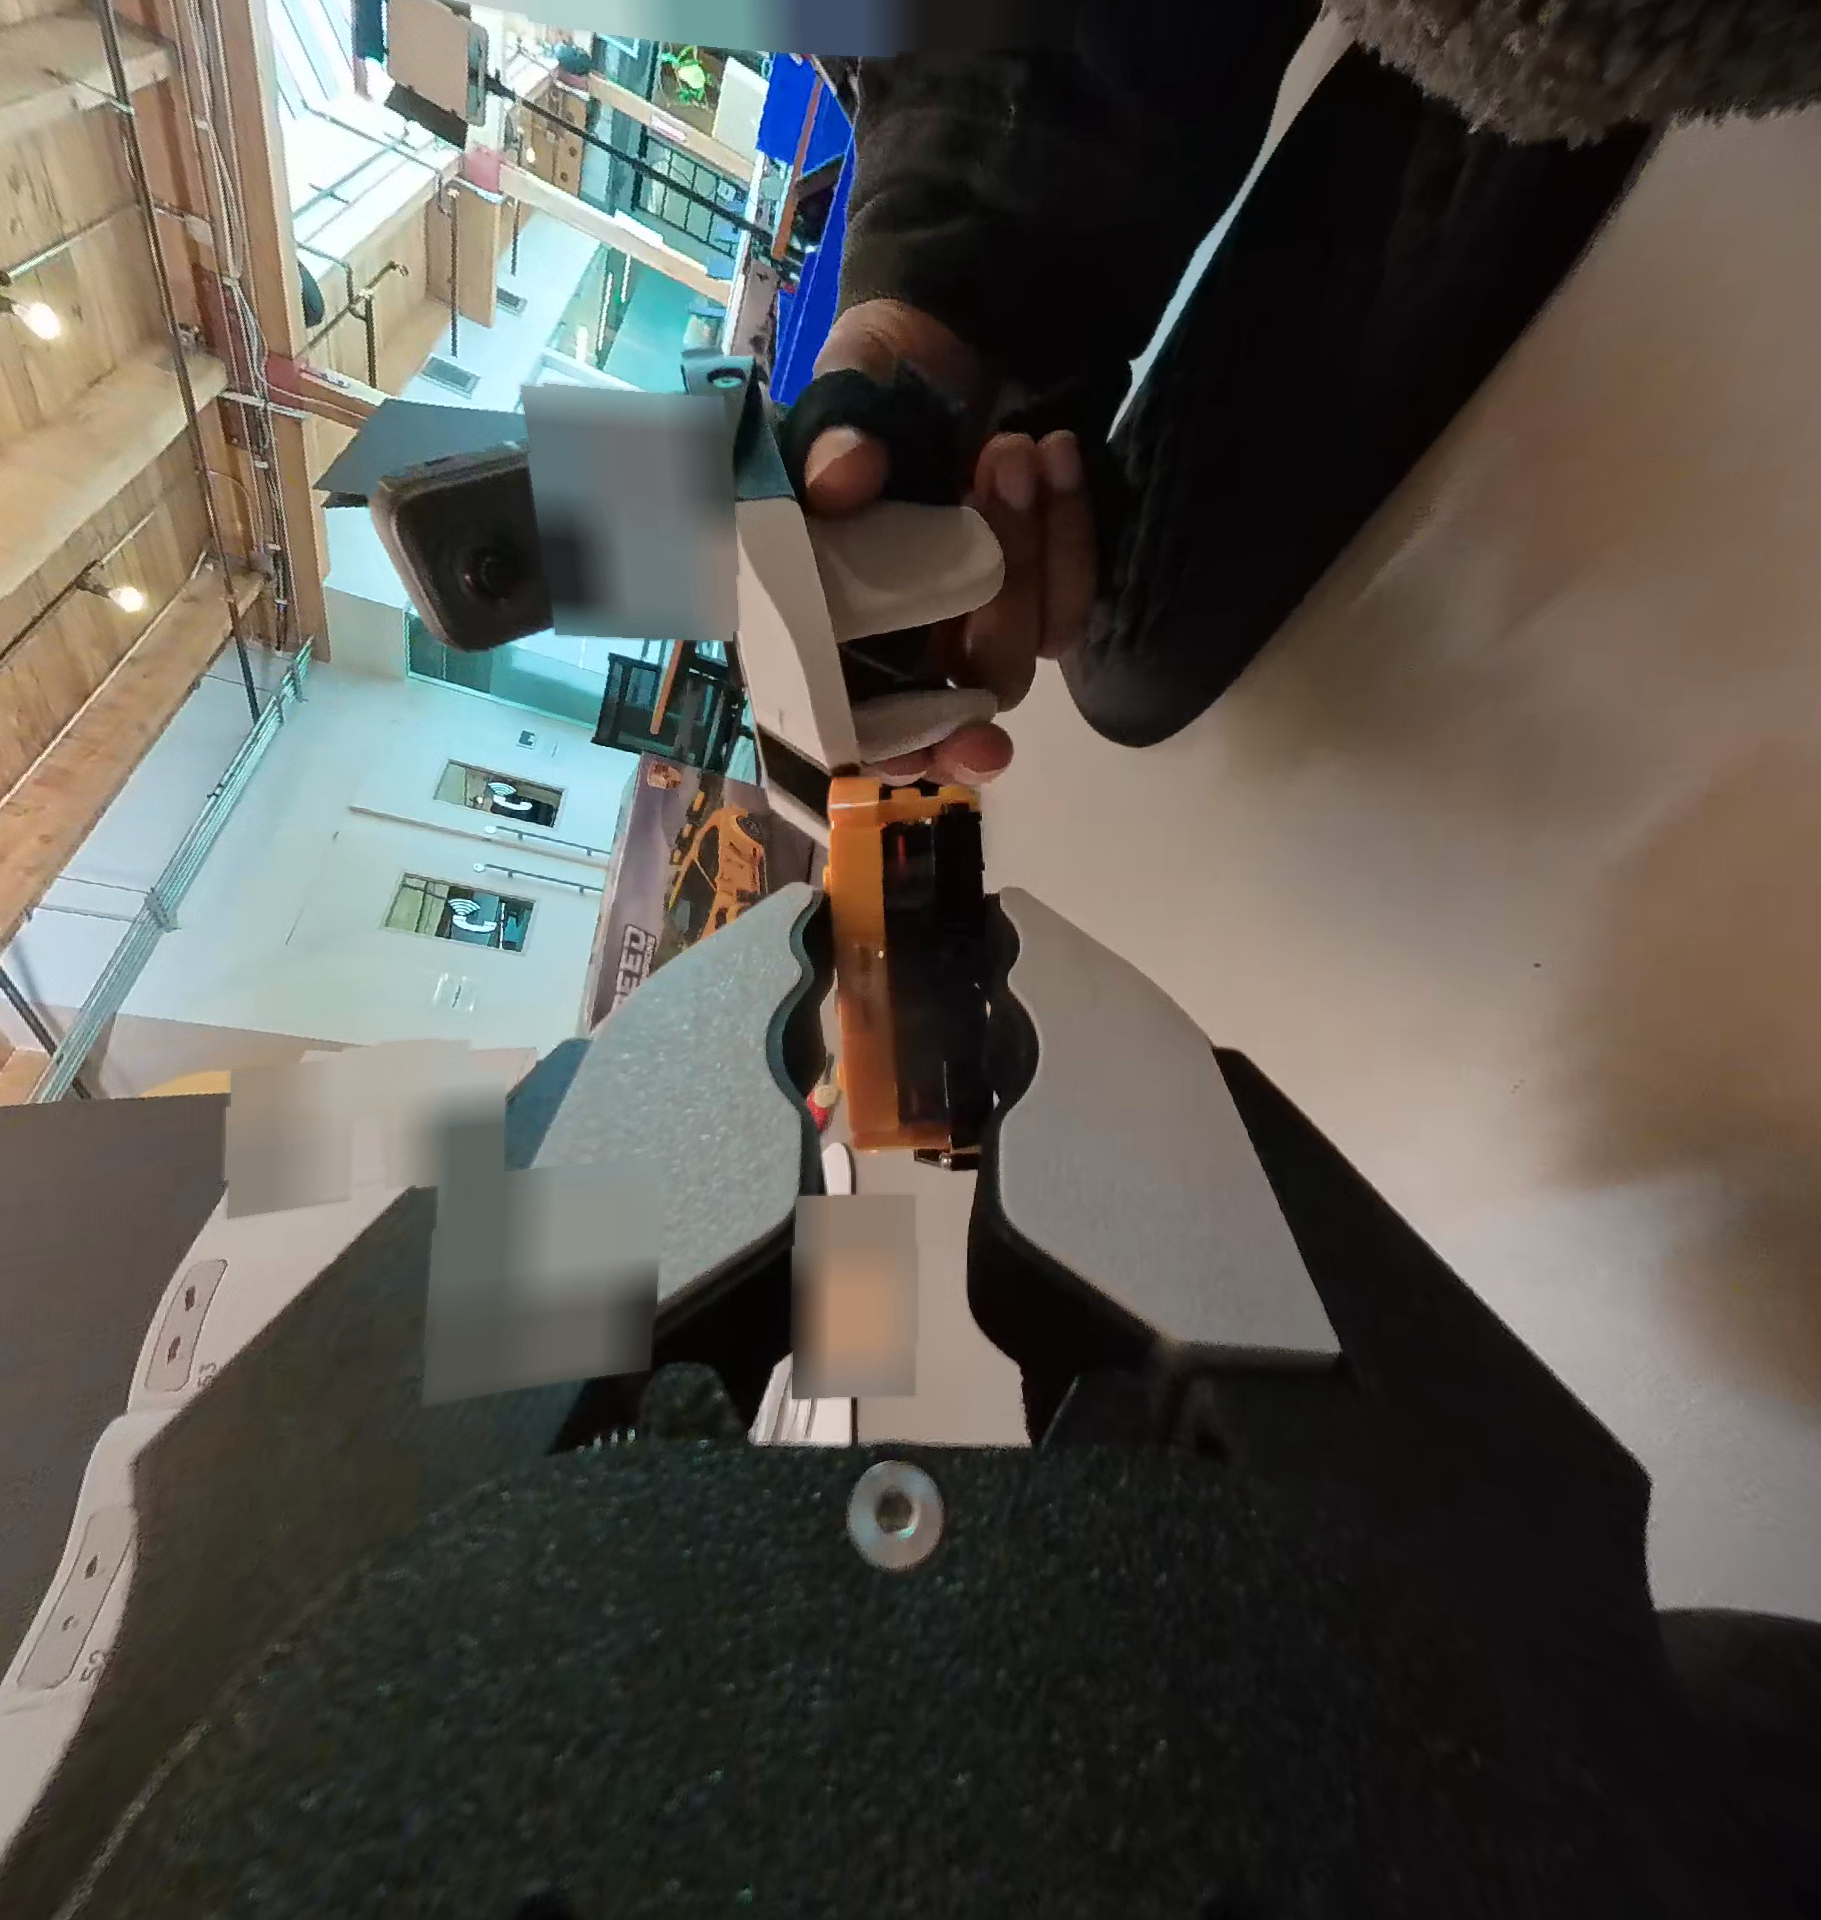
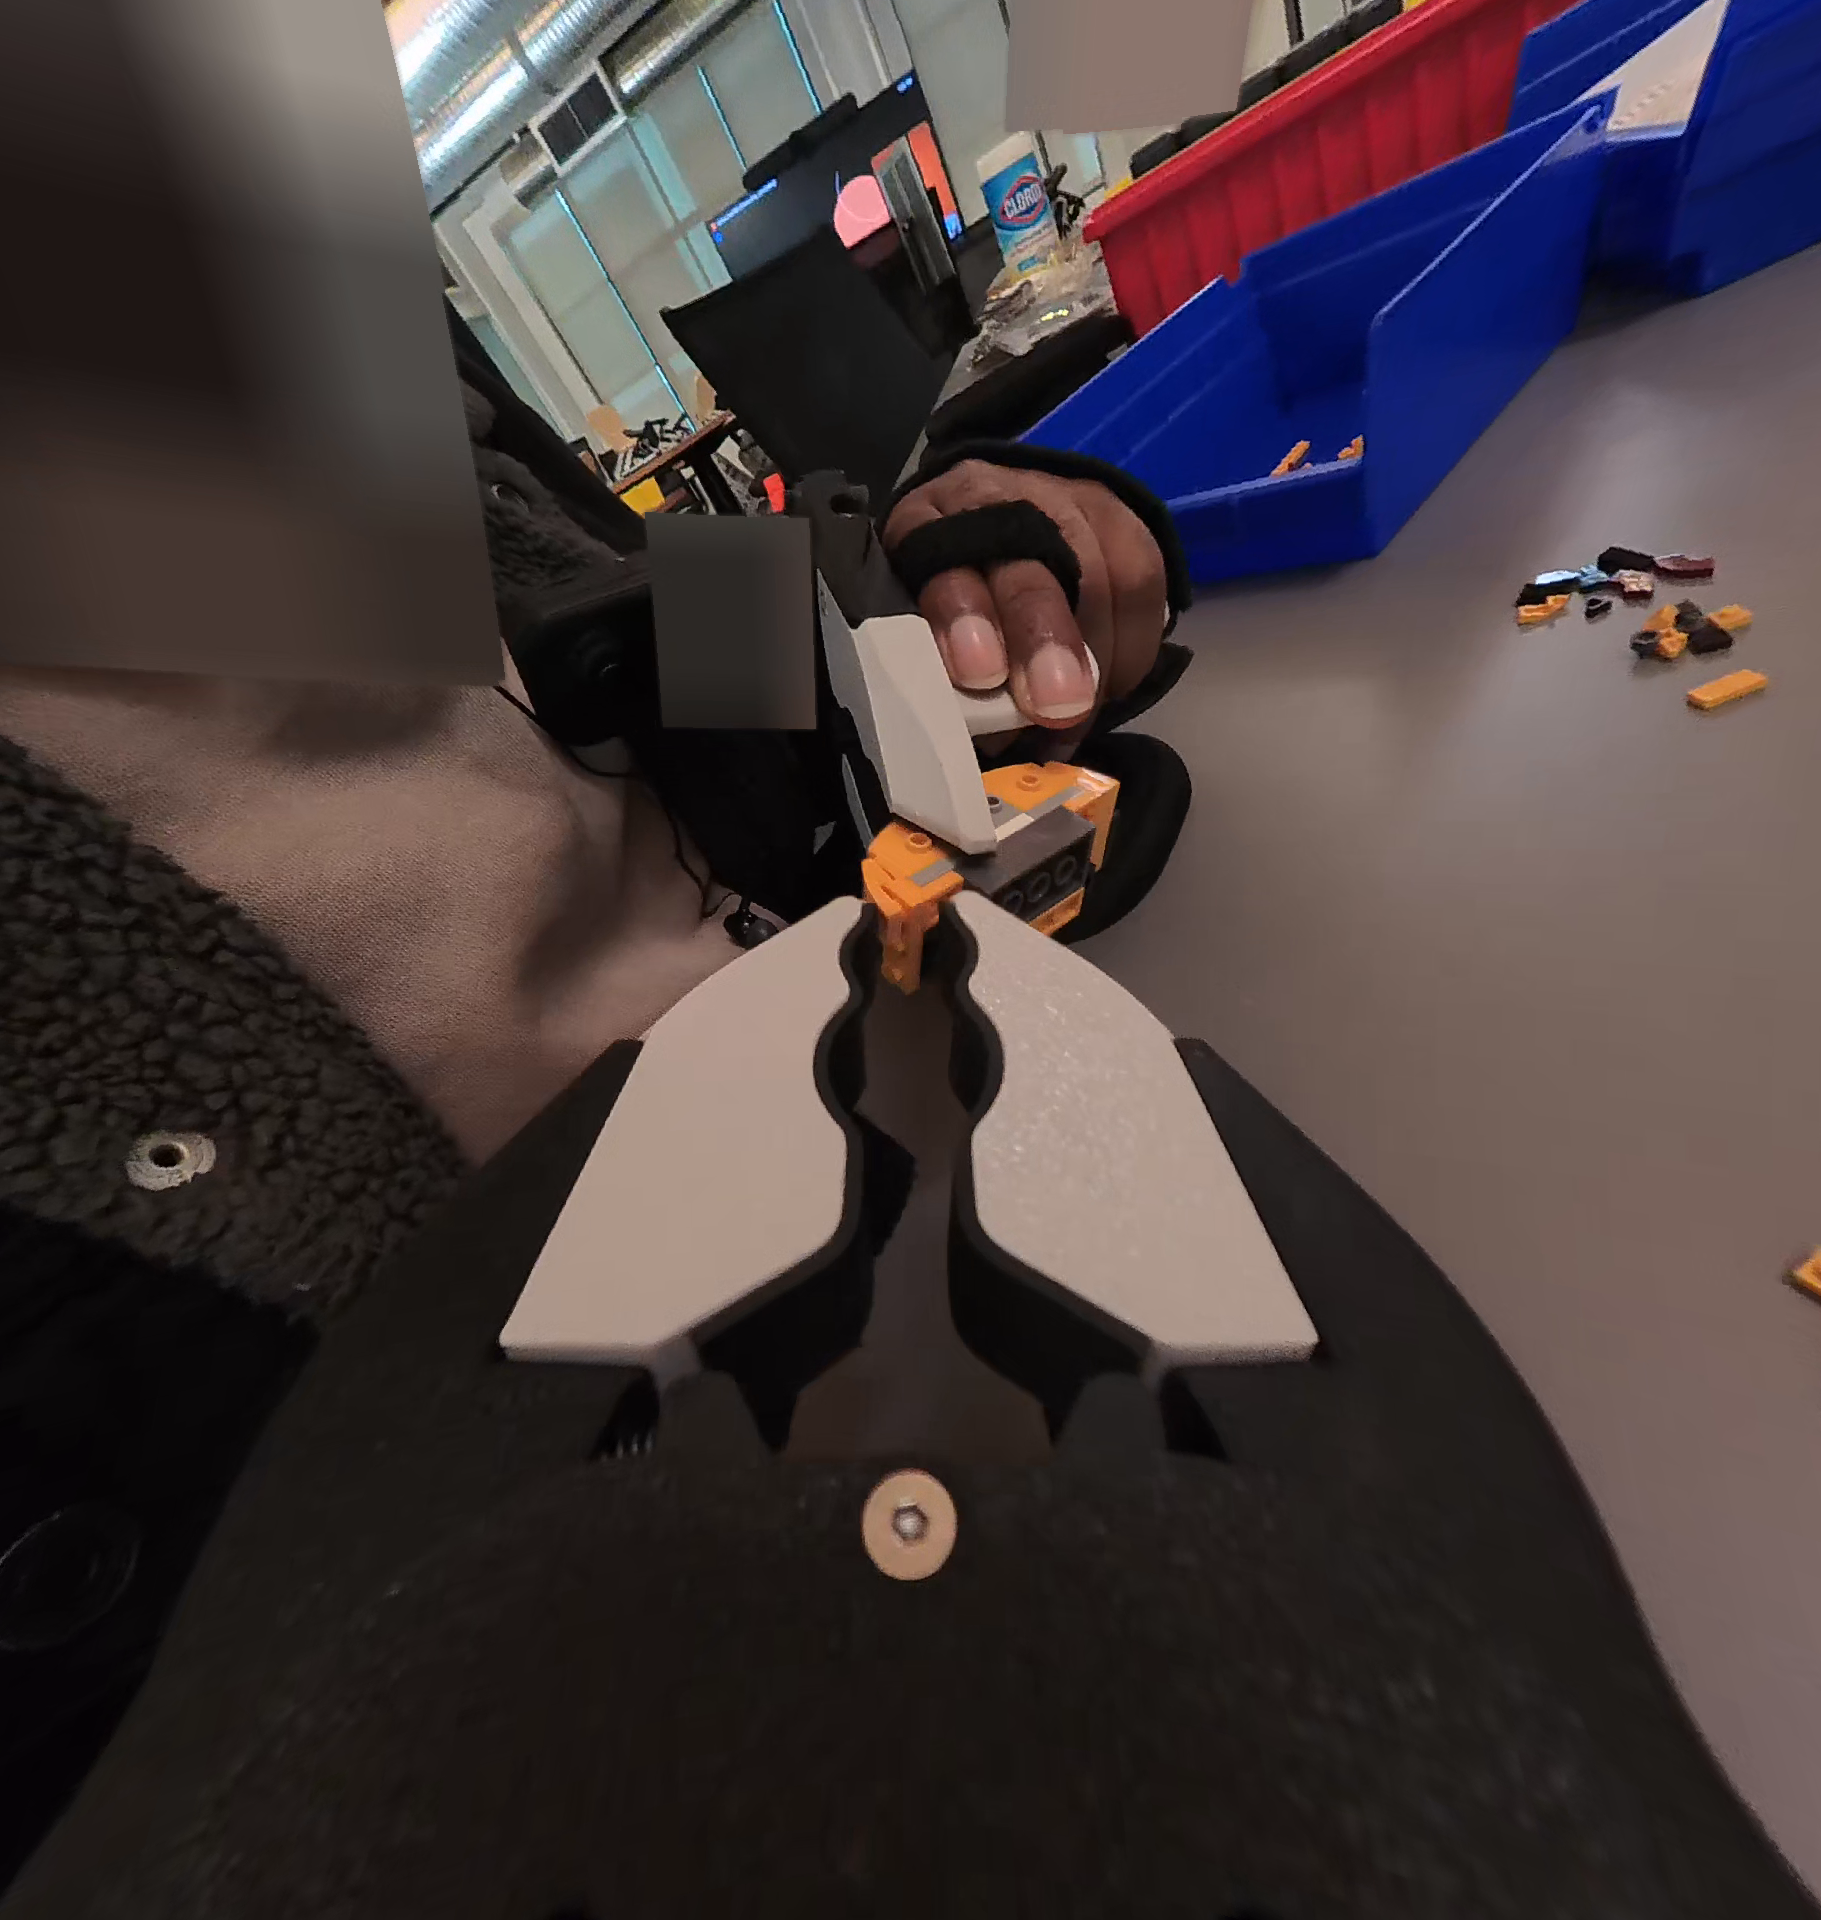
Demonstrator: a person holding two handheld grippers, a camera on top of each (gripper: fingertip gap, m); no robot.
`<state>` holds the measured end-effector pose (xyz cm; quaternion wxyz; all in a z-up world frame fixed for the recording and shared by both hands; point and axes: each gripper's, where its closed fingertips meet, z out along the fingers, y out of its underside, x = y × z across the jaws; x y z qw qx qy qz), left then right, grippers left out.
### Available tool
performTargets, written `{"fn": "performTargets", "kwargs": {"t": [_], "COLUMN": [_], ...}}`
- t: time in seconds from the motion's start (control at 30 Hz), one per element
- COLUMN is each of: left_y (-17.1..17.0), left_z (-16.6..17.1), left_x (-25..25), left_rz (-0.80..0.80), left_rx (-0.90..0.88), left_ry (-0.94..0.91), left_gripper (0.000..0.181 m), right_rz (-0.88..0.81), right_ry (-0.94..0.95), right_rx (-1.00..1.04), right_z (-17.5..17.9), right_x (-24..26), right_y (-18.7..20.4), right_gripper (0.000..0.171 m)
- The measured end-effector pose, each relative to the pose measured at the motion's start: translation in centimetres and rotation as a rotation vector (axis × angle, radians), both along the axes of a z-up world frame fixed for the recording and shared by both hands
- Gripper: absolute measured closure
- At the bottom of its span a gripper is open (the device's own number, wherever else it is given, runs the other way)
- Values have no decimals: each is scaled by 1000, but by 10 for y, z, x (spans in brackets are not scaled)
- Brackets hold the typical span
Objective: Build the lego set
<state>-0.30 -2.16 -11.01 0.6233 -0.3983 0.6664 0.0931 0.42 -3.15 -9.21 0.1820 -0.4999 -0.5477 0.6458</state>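
Gripping the orange-and-black lego build point(image 1: 911, 977) in my left claw point(image 1: 908, 935), I pinch its orange end piece point(image 2: 901, 935) with my right claw point(image 2: 911, 925) above the grey tabletop point(image 2: 1457, 987).

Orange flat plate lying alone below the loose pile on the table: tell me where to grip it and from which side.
Probably pinch the orange flat plate across its two long edges, coming straight down from above: it lies flat on the table, thin and elongated, apart from the loose pile.

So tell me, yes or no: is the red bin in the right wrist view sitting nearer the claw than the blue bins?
No: the red bin sits behind the blue bins.
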Motion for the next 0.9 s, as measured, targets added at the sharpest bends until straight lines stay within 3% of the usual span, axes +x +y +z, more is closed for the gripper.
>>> {"fn": "performTargets", "kwargs": {"t": [0.9], "left_y": [-21], "left_z": [11], "left_x": [9], "left_rz": [-69], "left_rx": [-47], "left_ry": [-68], "left_gripper": [155], "right_rz": [106], "right_ry": [144], "right_rx": [-67], "right_z": [11], "right_x": [5], "right_y": [-24], "right_gripper": [163]}}
